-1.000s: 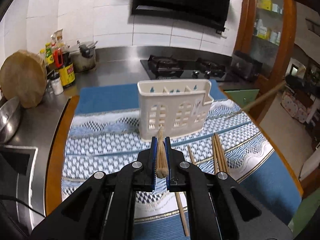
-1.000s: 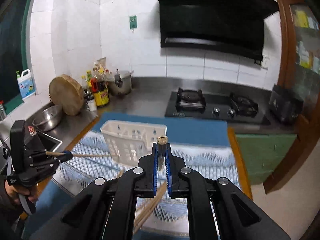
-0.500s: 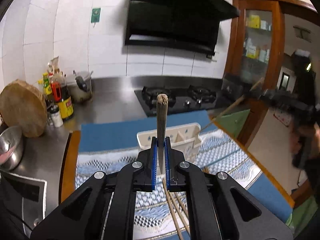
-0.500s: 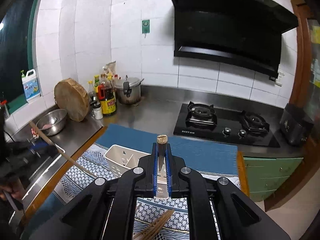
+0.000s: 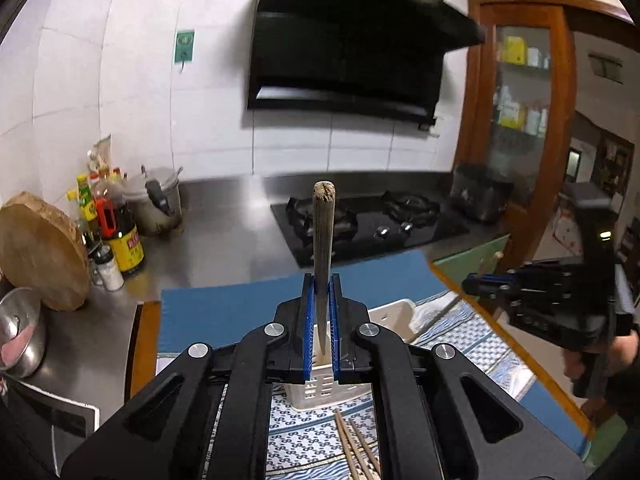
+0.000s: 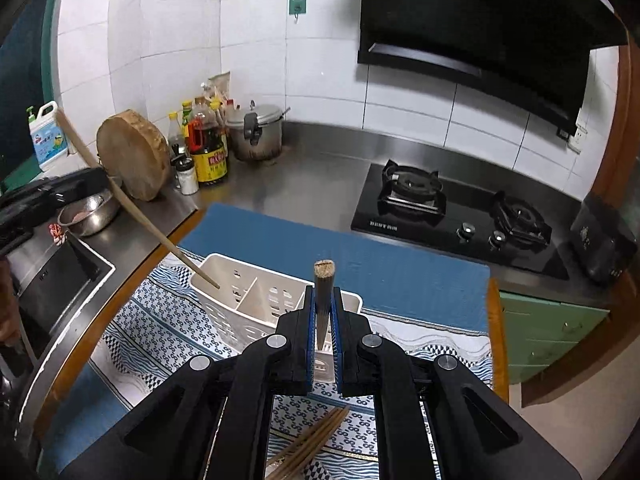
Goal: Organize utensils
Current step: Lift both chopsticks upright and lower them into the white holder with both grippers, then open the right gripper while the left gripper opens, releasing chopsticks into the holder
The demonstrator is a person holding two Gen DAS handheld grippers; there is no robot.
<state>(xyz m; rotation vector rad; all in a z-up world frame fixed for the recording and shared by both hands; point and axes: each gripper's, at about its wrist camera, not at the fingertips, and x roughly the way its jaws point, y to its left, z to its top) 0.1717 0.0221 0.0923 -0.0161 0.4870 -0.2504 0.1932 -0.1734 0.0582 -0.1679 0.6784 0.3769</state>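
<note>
The white slotted utensil holder (image 6: 256, 300) stands on the blue patterned cloth (image 6: 400, 276). The left gripper (image 5: 321, 316) is clamped on a wooden chopstick (image 5: 323, 240), held above the holder with its tip slanting down toward the left compartment. The right gripper (image 6: 323, 320) is clamped on a second chopstick (image 6: 323, 296) above the holder's right part. Loose chopsticks (image 6: 312, 448) lie on the cloth in front of the holder
</note>
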